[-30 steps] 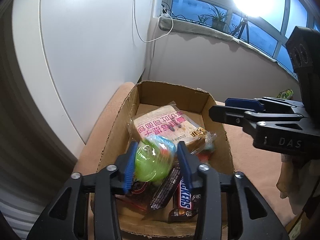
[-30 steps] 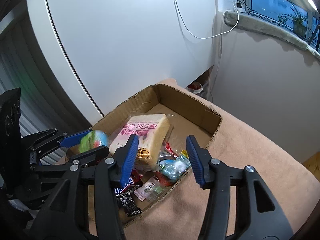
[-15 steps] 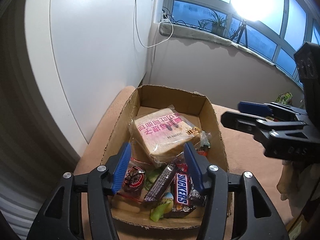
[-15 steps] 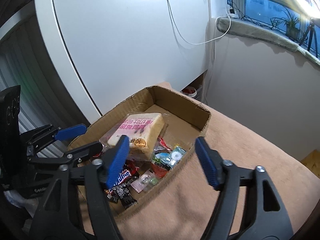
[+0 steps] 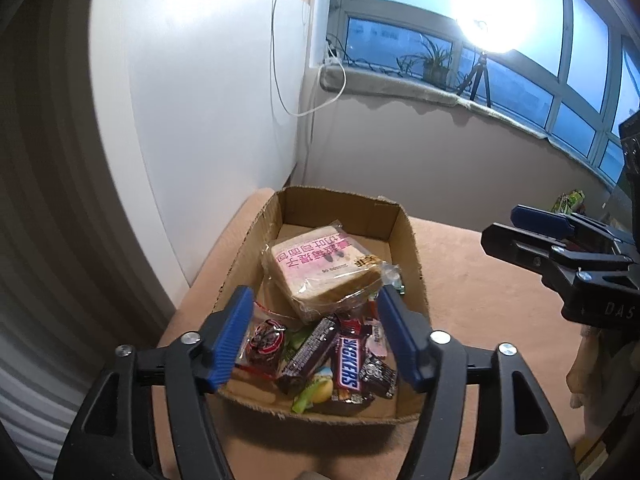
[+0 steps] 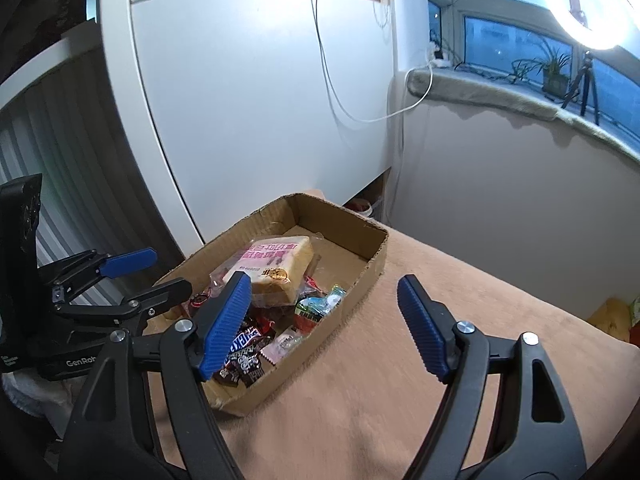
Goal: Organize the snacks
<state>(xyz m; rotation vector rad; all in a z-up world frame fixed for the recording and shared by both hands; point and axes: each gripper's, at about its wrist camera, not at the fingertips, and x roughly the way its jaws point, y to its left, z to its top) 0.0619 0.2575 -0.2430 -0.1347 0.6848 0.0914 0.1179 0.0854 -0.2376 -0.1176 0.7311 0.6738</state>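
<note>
Peach cloth covers the table, where the cardboard box is seen. A green-yellow snack, gripped a second ago, now lies at the box's 6 o'clock end. Left tool and right tool are spread, empty: one snack is judged placed.

"SNICKERS" runs along the chocolate bar; "DAS" shows on the right gripper; "GenRob" on the left gripper.
</note>
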